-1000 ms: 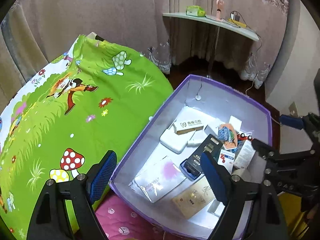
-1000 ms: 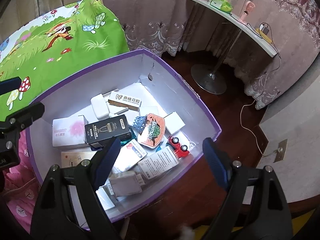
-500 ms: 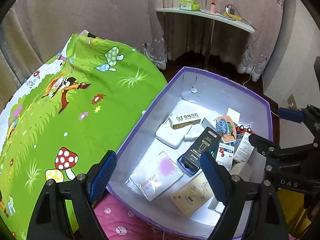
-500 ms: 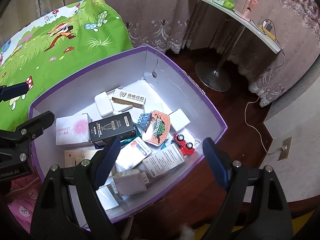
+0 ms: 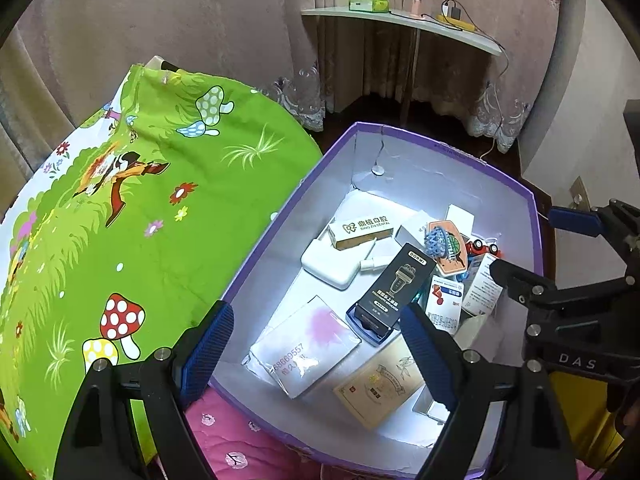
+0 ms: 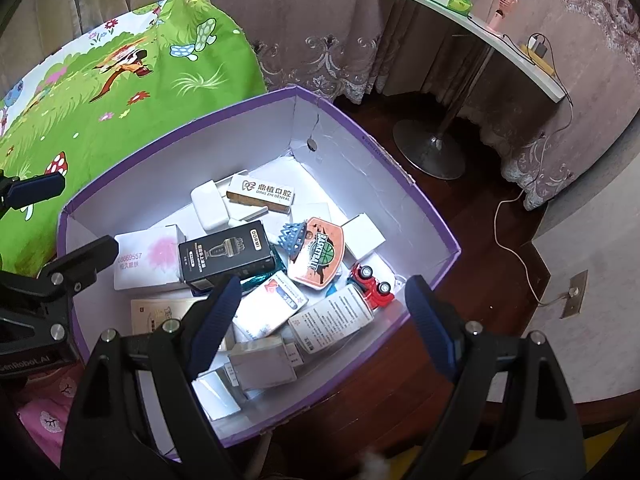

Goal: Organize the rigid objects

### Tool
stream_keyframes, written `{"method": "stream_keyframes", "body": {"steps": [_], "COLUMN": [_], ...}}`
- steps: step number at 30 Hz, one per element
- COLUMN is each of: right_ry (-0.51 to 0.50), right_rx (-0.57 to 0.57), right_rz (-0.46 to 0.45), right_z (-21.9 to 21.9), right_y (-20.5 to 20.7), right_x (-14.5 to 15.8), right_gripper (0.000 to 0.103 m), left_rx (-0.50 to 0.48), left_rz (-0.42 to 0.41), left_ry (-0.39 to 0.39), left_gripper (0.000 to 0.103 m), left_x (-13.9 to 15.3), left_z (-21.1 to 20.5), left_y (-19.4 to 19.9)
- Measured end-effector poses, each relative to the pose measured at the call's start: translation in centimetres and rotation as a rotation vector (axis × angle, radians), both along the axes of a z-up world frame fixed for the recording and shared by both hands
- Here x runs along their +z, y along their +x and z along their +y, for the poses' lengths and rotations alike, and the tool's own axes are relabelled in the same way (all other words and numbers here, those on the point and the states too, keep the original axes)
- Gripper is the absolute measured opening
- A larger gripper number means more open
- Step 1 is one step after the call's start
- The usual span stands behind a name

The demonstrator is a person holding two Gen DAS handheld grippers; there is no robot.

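Observation:
A purple box [image 5: 448, 148] [image 6: 404, 184] with a white inside holds several small things: a black DORMI carton [image 5: 394, 286] [image 6: 226, 254], a white dental carton [image 5: 362, 230] [image 6: 262, 196], a pink-and-white packet [image 5: 306, 346] [image 6: 150, 258], an orange basketball badge [image 6: 318, 256], a red toy car [image 6: 370, 282] and white medicine cartons [image 6: 332, 316]. My left gripper [image 5: 316, 352] is open and empty above the box's near left corner. My right gripper [image 6: 324, 320] is open and empty above the box's near right side.
A green cartoon-print quilt [image 5: 132, 216] lies left of the box, with pink fabric [image 5: 240, 444] under its near edge. A white side table [image 6: 480, 36] on a metal stand [image 6: 430, 150] stands behind, before curtains. A cable [image 6: 516, 236] runs over dark wood floor.
Both grippers have drawn back and up a little, so the box sits lower and further in in both views. Both stay open. Nothing in the box has moved.

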State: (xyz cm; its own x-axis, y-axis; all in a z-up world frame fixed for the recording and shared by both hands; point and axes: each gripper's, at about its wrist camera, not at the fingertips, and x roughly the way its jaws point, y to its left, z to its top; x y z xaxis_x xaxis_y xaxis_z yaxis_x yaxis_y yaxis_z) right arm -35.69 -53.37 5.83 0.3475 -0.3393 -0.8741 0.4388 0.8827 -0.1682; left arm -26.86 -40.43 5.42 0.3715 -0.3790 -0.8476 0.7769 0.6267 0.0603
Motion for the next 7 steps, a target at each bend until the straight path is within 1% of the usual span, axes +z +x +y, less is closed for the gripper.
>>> {"method": "stream_keyframes", "body": {"steps": [4, 5, 6, 7], "right_ry": [0.005, 0.006, 0.007, 0.008], "right_rx": [-0.003, -0.003, -0.005, -0.006], "right_rz": [0.002, 0.002, 0.003, 0.004], "right_z": [-0.02, -0.01, 0.03, 0.05], "right_y": [-0.01, -0.02, -0.05, -0.07], "right_x": [-0.11, -0.16, -0.21, -0.29], "right_gripper": [0.086, 0.086, 0.086, 0.086], "left_rx": [0.012, 0.016, 0.016, 0.01], "left_rz": [0.016, 0.015, 0.011, 0.017], "left_ry": [-0.006, -0.016, -0.01, -0.008], "left_gripper": [0.085, 0.084, 0.082, 0.081], "left_x": [-0.27, -0.34, -0.47, -0.57], "left_z": [0.03, 0.12, 0.09, 0.05], "left_y": [0.2, 0.21, 0.17, 0.12]}}
